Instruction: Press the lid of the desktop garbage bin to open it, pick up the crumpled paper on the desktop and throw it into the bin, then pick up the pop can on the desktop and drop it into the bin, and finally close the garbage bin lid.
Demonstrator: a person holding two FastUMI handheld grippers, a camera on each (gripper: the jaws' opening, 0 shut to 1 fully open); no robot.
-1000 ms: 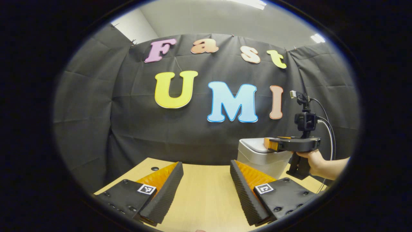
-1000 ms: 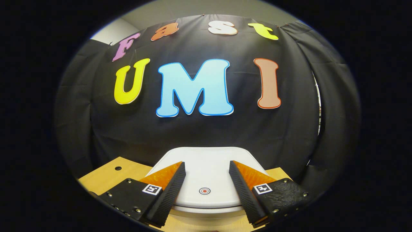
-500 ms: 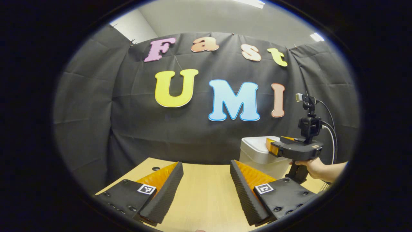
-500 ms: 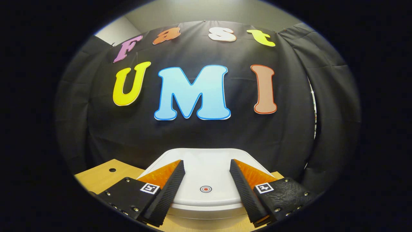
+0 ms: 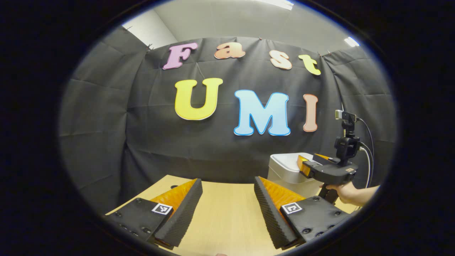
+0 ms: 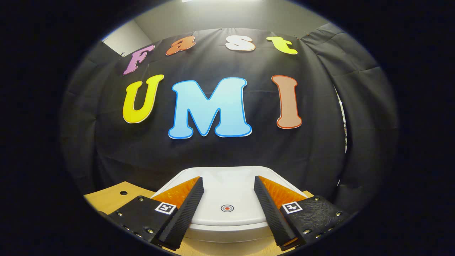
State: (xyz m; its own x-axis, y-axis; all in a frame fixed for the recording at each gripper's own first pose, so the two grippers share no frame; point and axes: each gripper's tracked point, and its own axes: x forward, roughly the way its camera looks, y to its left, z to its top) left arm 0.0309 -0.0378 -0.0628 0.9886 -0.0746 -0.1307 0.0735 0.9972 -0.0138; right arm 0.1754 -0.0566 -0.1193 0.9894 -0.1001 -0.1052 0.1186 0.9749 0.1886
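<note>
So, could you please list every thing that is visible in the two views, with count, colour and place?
Garbage bin: one, white, on the table's right side, lid down.
Round mark: one, red and white, on the lid's front middle.
Table: one, light wood, under both grippers.
Hole: one, dark, in the table's far left corner.
Left gripper: one, open, above bare table.
Right gripper: one, open, over the lid.
Hand: one, holding the right gripper's handle.

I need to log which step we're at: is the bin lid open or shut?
Shut. In the right gripper view the white lid lies flat on the bin, with the right gripper open above it.
</note>
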